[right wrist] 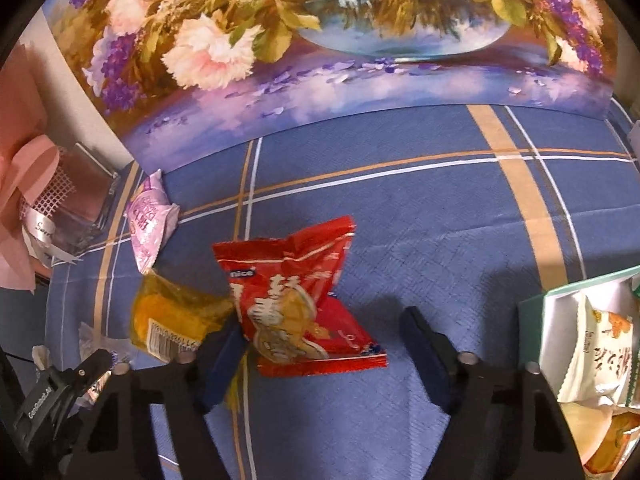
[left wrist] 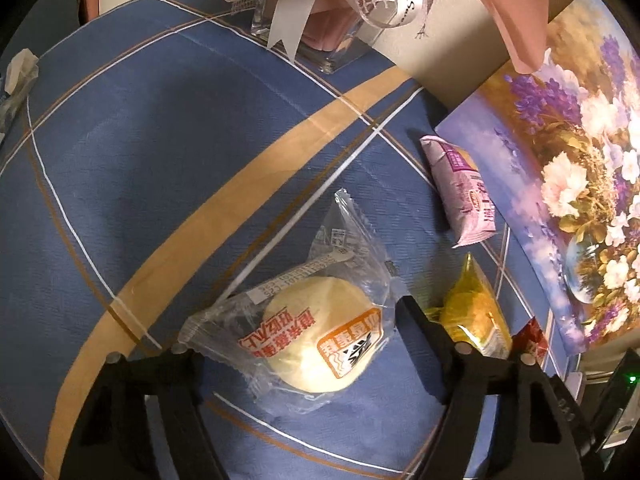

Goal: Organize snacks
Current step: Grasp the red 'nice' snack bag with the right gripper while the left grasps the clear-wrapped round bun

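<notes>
A round pale bun in a clear wrapper (left wrist: 320, 336) lies on the blue checked tablecloth (left wrist: 160, 160), between the fingers of my left gripper (left wrist: 298, 336). The fingers stand at the wrapper's two ends, not squeezing the bun. A red snack packet (right wrist: 296, 300) lies between the fingers of my right gripper (right wrist: 320, 344). The left finger touches it and the right finger (right wrist: 420, 340) stands apart from it, so the jaws are open. A yellow packet (right wrist: 176, 320) (left wrist: 476, 312) and a purple packet (right wrist: 150, 216) (left wrist: 460, 192) lie to one side.
A flower painting (right wrist: 320, 60) (left wrist: 560, 200) leans along the table's far side. A glass vase with pink wrapping and ribbons (left wrist: 332, 36) (right wrist: 88, 200) stands at a corner. A green and white box (right wrist: 532, 320) holding snack packets sits at the right.
</notes>
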### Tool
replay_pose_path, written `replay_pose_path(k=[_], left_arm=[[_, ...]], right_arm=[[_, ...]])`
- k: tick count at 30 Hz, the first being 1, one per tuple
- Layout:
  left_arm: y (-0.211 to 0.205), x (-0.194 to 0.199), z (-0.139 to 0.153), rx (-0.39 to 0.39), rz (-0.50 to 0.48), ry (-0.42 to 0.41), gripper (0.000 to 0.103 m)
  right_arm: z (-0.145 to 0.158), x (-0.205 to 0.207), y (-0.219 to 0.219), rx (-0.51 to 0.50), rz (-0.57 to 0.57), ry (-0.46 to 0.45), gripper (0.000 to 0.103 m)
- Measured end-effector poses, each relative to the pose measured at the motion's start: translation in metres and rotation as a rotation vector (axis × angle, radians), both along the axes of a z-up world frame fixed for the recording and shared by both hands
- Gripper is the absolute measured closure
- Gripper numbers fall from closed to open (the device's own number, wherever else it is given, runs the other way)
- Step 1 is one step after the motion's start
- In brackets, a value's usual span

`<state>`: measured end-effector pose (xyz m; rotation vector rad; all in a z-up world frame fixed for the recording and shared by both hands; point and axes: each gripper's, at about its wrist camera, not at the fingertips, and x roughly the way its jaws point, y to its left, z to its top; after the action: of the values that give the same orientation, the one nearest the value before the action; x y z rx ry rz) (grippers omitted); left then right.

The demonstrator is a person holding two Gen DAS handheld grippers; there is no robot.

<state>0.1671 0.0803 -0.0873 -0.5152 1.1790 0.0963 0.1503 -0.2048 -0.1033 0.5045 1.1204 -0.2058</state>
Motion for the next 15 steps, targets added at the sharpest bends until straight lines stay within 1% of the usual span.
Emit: replay_pose_path(k=[1,3,4,7,9,12,15], left_arm=[[-0.001,0.0,0.0,0.006,0.002,0.0,0.028],[0.0,0.0,-0.001,-0.016,0.007,0.0,0.032],[0.001,0.001,-0.002,-0.026,0.011,-0.001,0.036],[0.003,0.001,-0.001,-0.049,0.019,-0.005,0.041],[0.003,0.0,-0.001,-0.051,0.015,-0.007,0.043],[0.002,-0.001,0.0,-0.068,0.014,-0.01,0.045],[0.001,-0.001,-0.001,-0.084,0.016,-0.013,0.047]], right_arm=[[0.0,0.0,0.001,0.007,0.003,-0.005,0.037],[0.001,0.001,0.003,0.008,0.011,-0.01,0.044],[0.002,0.0,0.005,0.002,0.016,-0.012,0.044],[0.005,-0.002,0.007,-0.004,0.021,-0.017,0.047],[0.006,-0.005,0.007,0.001,0.021,-0.024,0.056],[0.013,-0.01,0.01,-0.014,0.029,-0.034,0.061],[0.018,-0.016,0.011,-0.009,0.031,-0.042,0.062]])
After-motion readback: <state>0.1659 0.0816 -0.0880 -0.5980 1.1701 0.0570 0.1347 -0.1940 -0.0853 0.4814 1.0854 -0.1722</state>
